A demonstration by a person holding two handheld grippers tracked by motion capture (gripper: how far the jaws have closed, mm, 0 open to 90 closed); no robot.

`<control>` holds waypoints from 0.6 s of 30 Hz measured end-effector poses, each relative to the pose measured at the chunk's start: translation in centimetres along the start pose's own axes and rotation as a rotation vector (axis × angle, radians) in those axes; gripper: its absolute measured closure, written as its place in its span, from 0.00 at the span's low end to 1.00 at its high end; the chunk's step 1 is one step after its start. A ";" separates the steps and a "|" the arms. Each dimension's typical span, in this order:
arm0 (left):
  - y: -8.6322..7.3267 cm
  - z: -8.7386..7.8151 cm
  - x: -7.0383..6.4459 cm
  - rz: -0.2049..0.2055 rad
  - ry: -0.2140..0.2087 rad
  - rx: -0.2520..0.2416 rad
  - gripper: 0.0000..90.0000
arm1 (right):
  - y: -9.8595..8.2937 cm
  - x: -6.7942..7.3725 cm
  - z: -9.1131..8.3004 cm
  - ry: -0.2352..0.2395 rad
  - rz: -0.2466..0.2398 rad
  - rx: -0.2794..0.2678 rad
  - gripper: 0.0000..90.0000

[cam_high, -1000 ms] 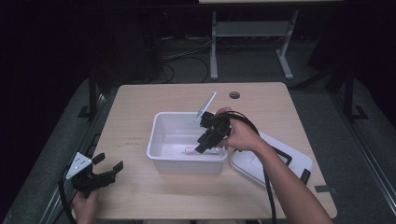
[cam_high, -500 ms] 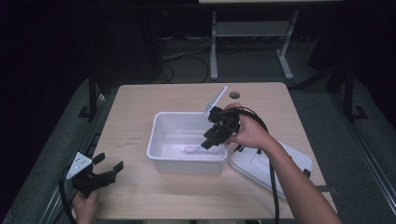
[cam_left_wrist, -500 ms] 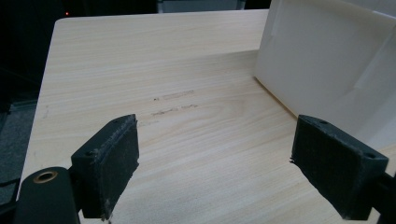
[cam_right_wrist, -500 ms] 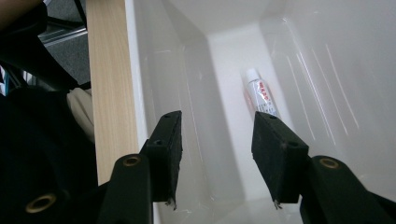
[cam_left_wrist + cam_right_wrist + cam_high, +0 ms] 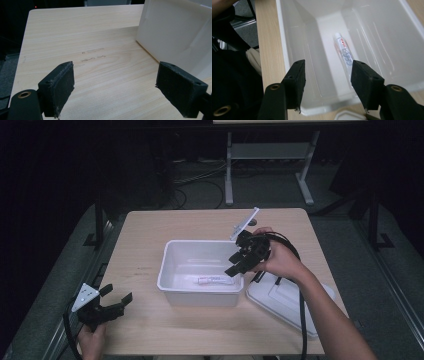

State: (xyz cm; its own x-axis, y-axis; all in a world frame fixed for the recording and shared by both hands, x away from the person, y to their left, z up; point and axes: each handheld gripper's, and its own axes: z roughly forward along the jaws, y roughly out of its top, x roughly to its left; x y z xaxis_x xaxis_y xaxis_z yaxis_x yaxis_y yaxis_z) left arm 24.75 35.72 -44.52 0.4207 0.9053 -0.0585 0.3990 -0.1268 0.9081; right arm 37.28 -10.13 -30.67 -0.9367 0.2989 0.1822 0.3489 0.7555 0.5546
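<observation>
The right gripper [image 5: 239,261] hangs over the right end of the white tub [image 5: 172,251], jaws spread wide with nothing between them. Below it a small white tube [image 5: 343,50] lies flat on the tub's floor, toward the near wall. The tub's lid [image 5: 280,302] rests on the table [image 5: 150,225] just right of it. At the near left corner, the left gripper [image 5: 112,302] gapes empty over bare wood.

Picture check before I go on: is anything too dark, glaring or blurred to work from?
High view: surroundings nearly black, table evenly lit, white bin bright but readable. Right gripper view: soft streaks of glare on the bin walls, tube label slightly blurred, right tongs sharp. Left gripper view: bin wall washed out pale, left tongs and wood grain clear.
</observation>
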 end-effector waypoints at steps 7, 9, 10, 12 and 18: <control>0.0 0.1 -0.1 0.007 0.001 0.002 0.16 | -1.9 -0.2 -2.1 -0.046 0.029 -0.020 0.45; 0.0 0.1 -0.1 0.007 0.002 0.002 0.16 | -2.5 -0.3 -2.7 -0.058 0.042 -0.022 0.44; 0.0 0.1 -0.1 0.007 0.001 0.002 0.16 | -2.8 -0.4 -2.9 -0.065 0.048 -0.024 0.43; 0.0 0.1 -0.1 0.005 0.003 0.002 0.16 | -3.4 -0.6 -3.3 -0.074 0.059 -0.029 0.43; 0.0 0.1 -0.1 0.008 0.004 0.003 0.16 | -5.0 -0.8 -4.4 -0.103 0.090 -0.033 0.41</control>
State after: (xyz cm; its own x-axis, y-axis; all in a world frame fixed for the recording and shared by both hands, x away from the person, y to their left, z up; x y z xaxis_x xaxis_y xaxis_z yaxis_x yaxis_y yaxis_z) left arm 24.79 35.62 -44.55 0.4203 0.9060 -0.0499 0.3983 -0.1348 0.9073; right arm 36.14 -16.76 -30.00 -0.8932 0.4242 0.1490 0.4287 0.7036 0.5667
